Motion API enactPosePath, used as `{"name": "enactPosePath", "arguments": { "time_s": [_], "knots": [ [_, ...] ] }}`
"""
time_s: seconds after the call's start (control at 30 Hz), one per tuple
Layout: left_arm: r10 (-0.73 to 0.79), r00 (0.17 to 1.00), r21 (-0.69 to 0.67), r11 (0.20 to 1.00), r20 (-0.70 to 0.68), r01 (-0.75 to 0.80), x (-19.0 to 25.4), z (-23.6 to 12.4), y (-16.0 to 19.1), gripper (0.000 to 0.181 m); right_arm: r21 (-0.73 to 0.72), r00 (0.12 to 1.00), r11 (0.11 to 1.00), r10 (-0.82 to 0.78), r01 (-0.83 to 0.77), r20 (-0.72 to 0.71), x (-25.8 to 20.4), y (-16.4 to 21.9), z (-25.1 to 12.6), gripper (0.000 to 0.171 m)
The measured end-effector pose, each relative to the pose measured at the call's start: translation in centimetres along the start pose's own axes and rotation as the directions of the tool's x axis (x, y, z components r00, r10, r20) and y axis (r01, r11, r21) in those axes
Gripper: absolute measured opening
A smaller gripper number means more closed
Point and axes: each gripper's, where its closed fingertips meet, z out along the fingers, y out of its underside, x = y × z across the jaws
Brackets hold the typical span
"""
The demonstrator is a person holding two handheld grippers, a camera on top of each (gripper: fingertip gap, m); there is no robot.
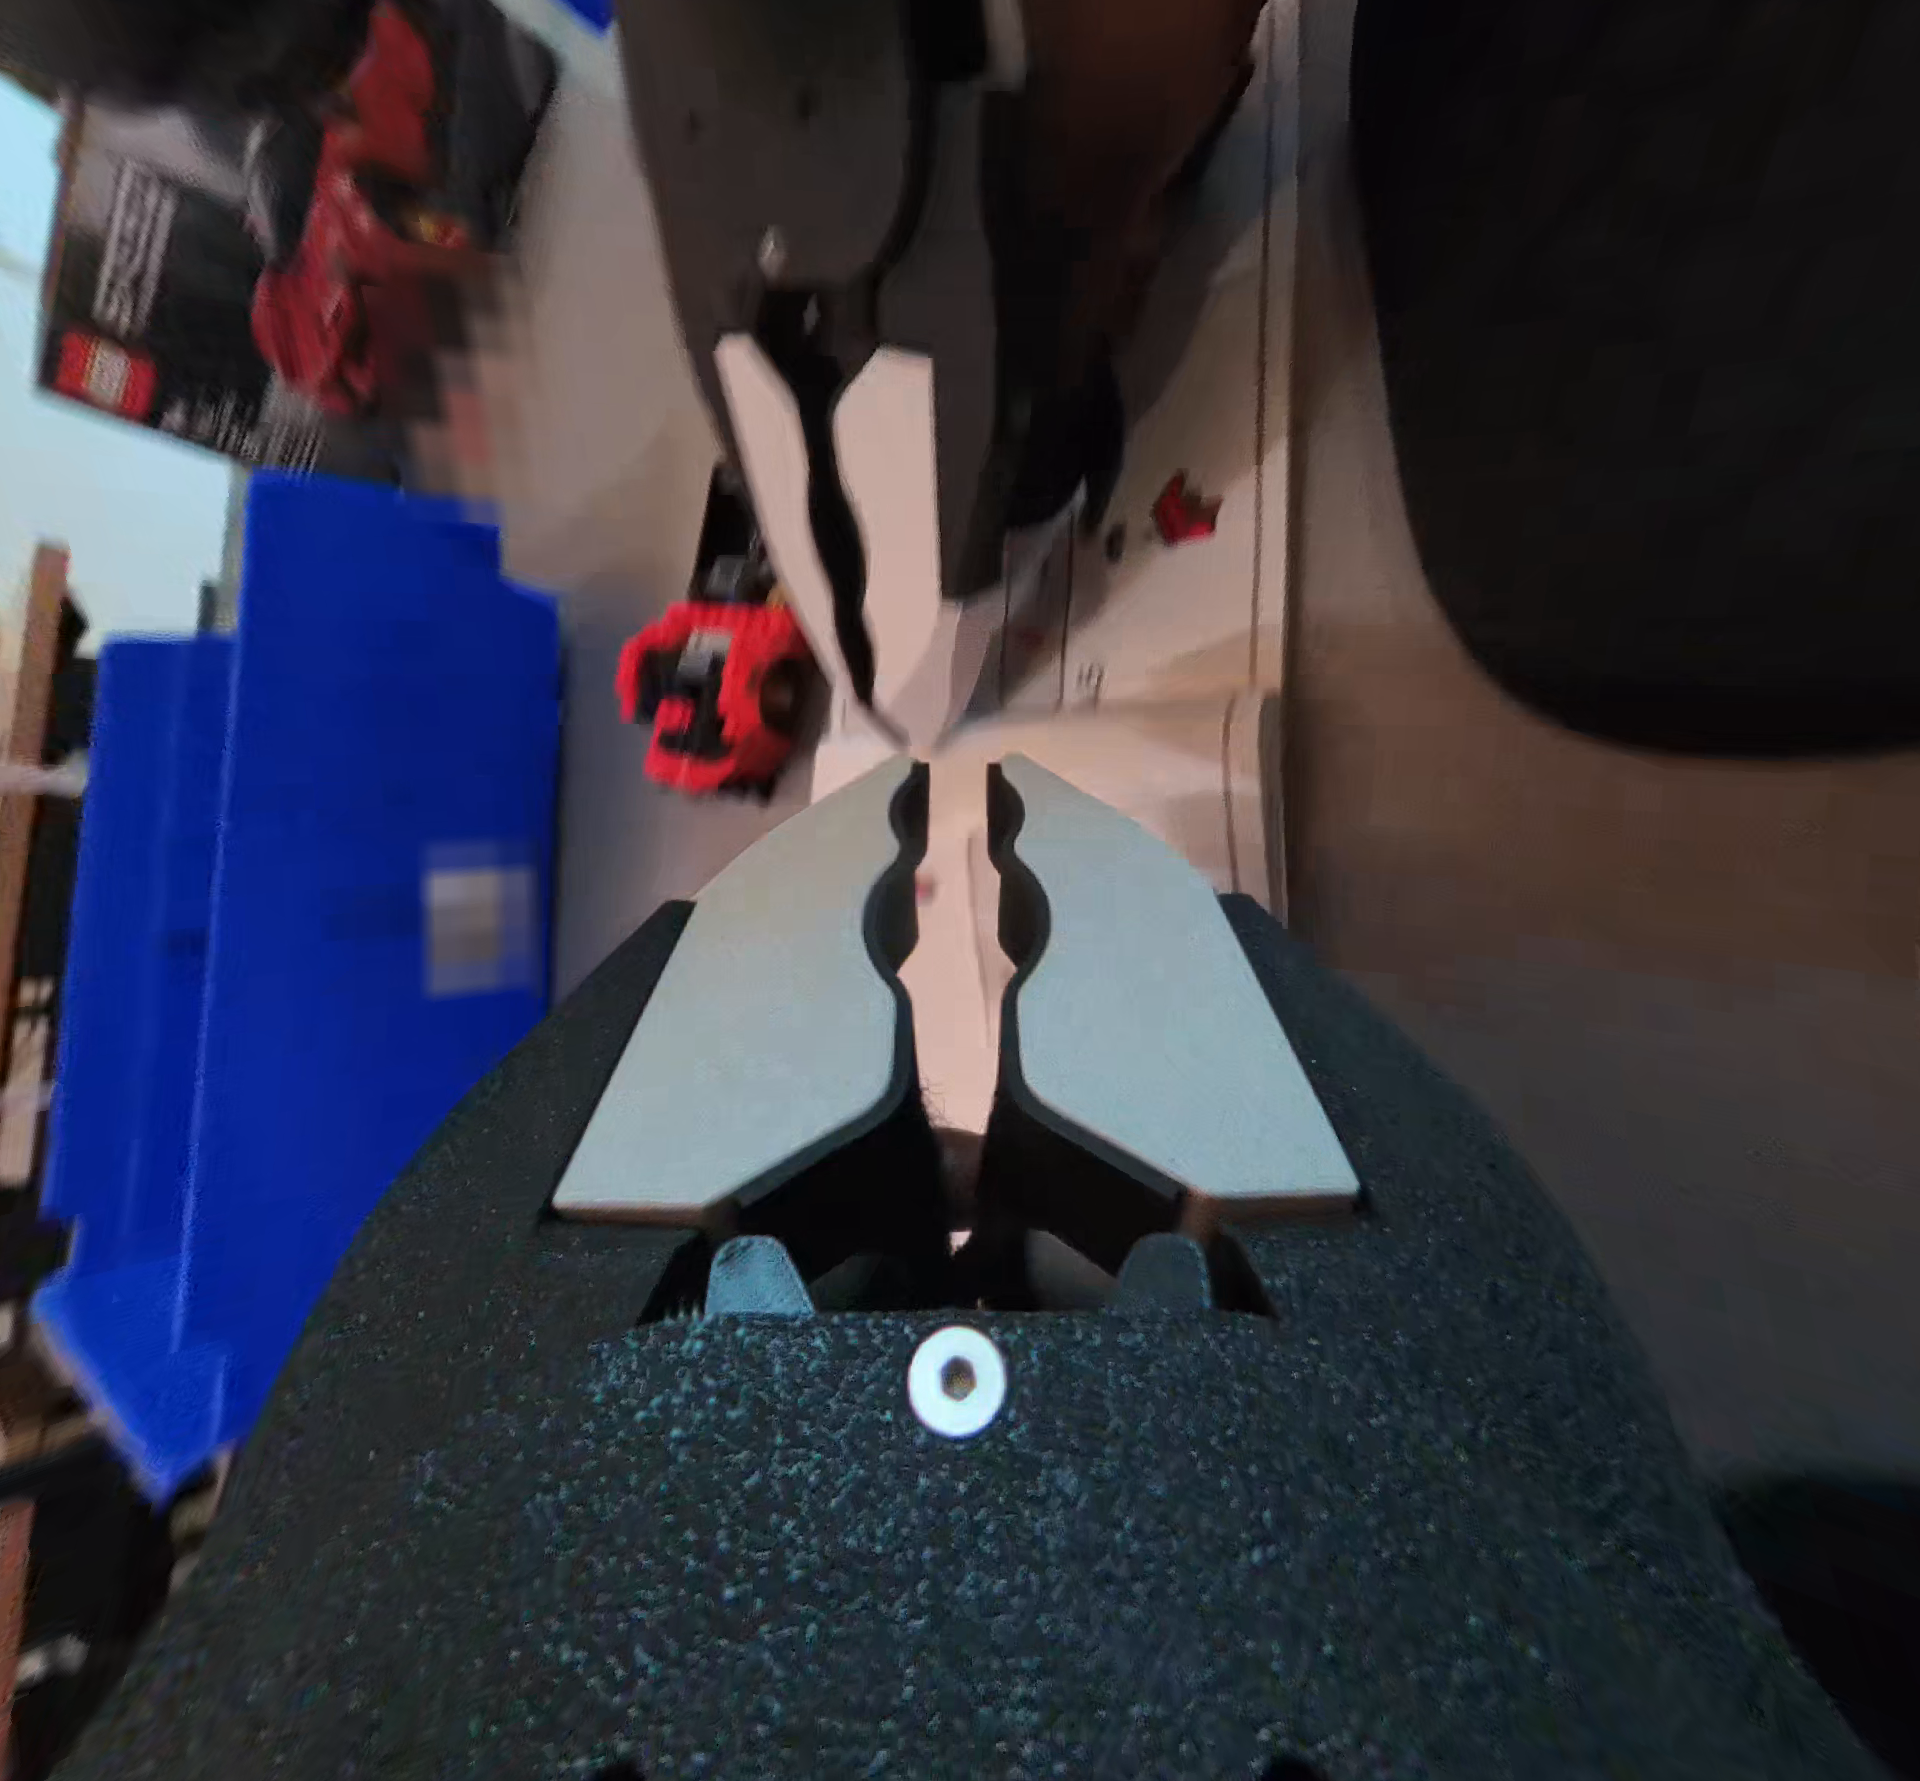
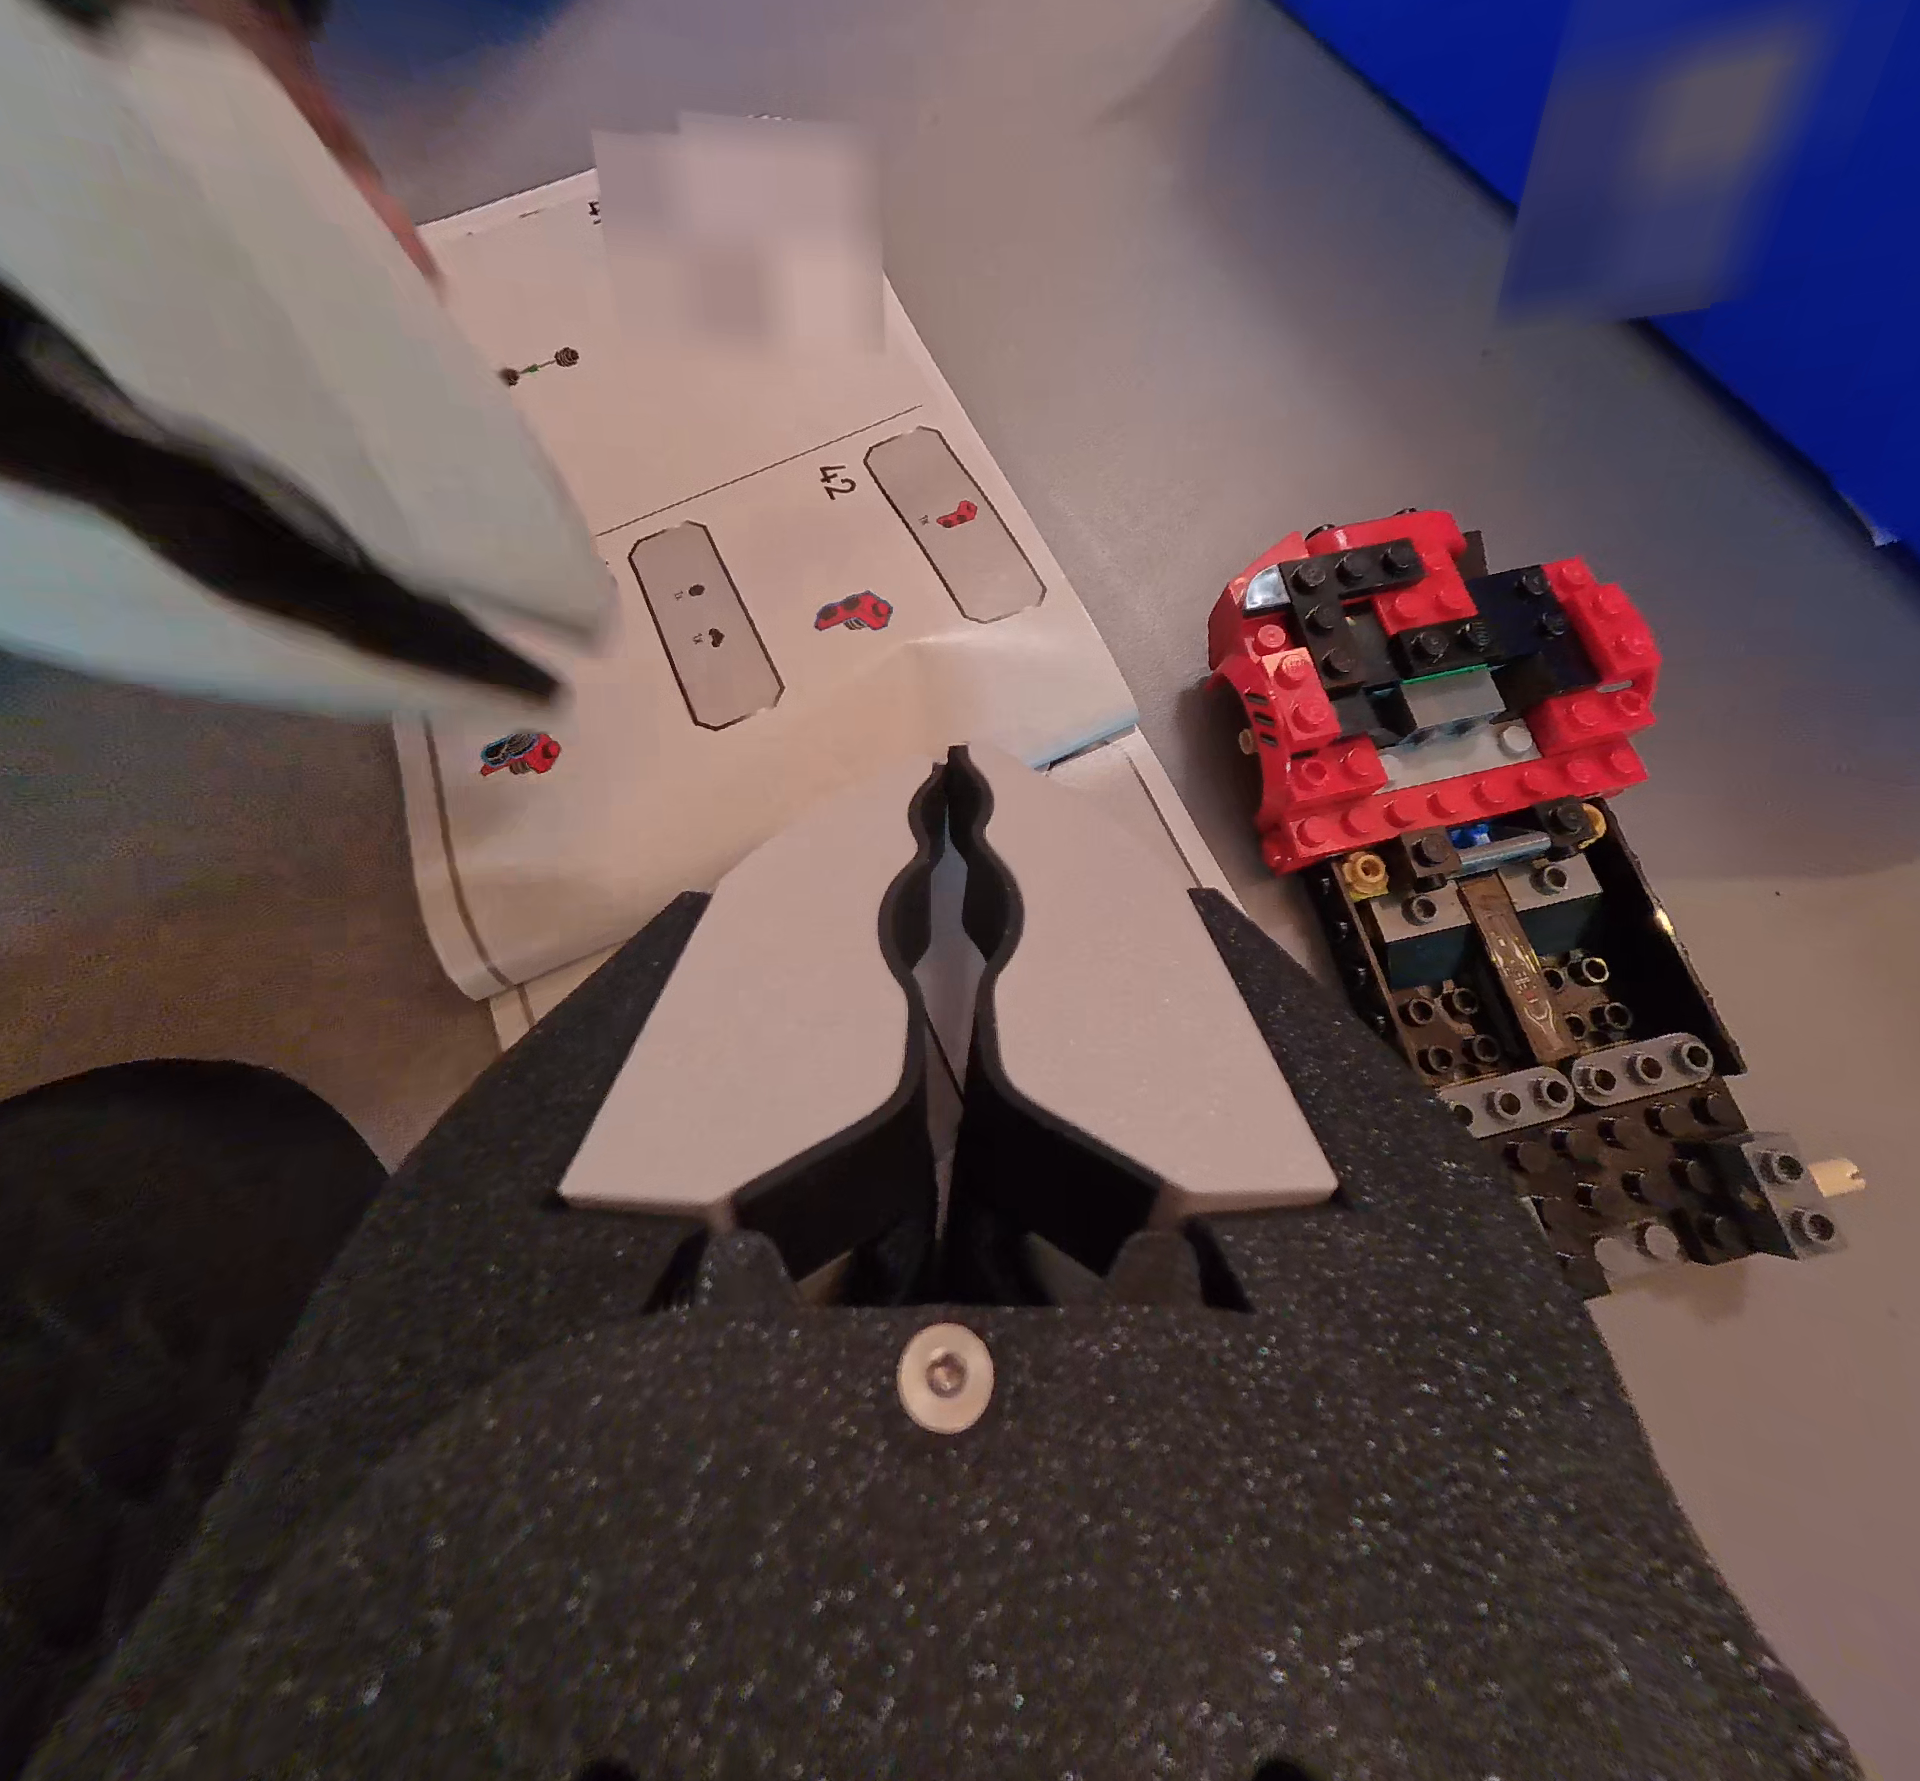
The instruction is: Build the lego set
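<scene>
We see our right tongs (image 2: 951,770) pressed together on a page of the booklet (image 2: 727,588); our left tongs (image 1: 956,775) slightly spread, empty; the car (image 2: 1455,796) lies on the counter (image 2: 1143,277) beside the booklet

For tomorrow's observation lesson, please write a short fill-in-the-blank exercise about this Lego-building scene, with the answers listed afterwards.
1. The half-built Lego car is mostly black and ____.
2. The open instruction booklet lies on the grey ____.
3. The storage bins behind the car are ____.
4. The right gripper has its fingertips ____.

Missing words: red; table; blue; shut
</scene>
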Motion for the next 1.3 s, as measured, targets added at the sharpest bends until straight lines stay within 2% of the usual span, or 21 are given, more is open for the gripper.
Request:
{"name": "enactPosePath", "arguments": {
  "time_s": [0.07,0.13,0.37,0.47,0.53,0.6,0.7,0.83,1.0,1.23,1.3],
  "knots": [
    [0.013,0.993,0.007,1.0,-0.118,-0.012,1.5,2.2,-0.8,0.009,0.001,1.0,1.0,-0.002,0.002,-0.001,0.0,0.0,0.0,0.0],
    [-0.023,0.976,-0.054,0.998,-0.219,0.011,2.6,3.5,0.5,0.001,0.002,1.0,1.0,0.012,-0.012,0.013,0.0,0.0,0.0,0.0],
    [-0.291,0.913,0.011,0.952,-0.284,0.307,2.9,2.0,3.1,0.0,0.001,0.993,0.997,0.073,-0.074,0.097,-0.4,0.0,0.0,0.0],
    [-0.317,0.904,0.016,0.942,-0.285,0.335,3.0,1.9,3.2,0.0,0.023,0.97,0.992,0.115,-0.122,0.213,-1.2,-0.4,-0.4,0.0],
    [-0.311,0.907,0.009,0.945,-0.283,0.327,3.0,1.9,3.2,0.0,-0.013,0.888,0.977,0.201,-0.215,0.413,-3.3,-0.4,-1.4,0.0],
    [-0.315,0.906,0.015,0.943,-0.284,0.333,3.0,1.9,3.2,0.0,-0.159,0.749,0.941,0.335,-0.3,0.571,-5.7,0.6,-2.2,0.0],
    [-0.309,0.908,0.021,0.944,-0.283,0.328,3.1,1.8,3.2,0.0,-0.206,0.767,0.926,0.376,-0.315,0.52,-5.5,0.9,-1.5,0.0],
    [-0.291,0.916,0.024,0.951,-0.276,0.309,3.1,1.8,3.3,0.0,-0.262,0.746,0.889,0.458,-0.376,0.483,-4.7,0.6,-0.8,0.0],
    [-0.266,0.924,0.027,0.958,-0.275,0.284,3.1,1.8,3.3,0.0,-0.223,0.866,0.903,0.419,-0.367,0.271,-0.9,-0.3,0.8,0.0],
    [-0.261,0.932,0.024,0.961,-0.251,0.276,3.1,1.7,3.3,0.0,-0.142,0.898,0.911,0.407,-0.387,0.167,1.8,-1.4,2.1,0.0],
    [-0.271,0.93,0.026,0.958,-0.249,0.286,3.1,1.7,3.3,0.0,-0.13,0.876,0.903,0.43,-0.41,0.218,0.8,-1.6,1.4,0.0]
  ]
}}
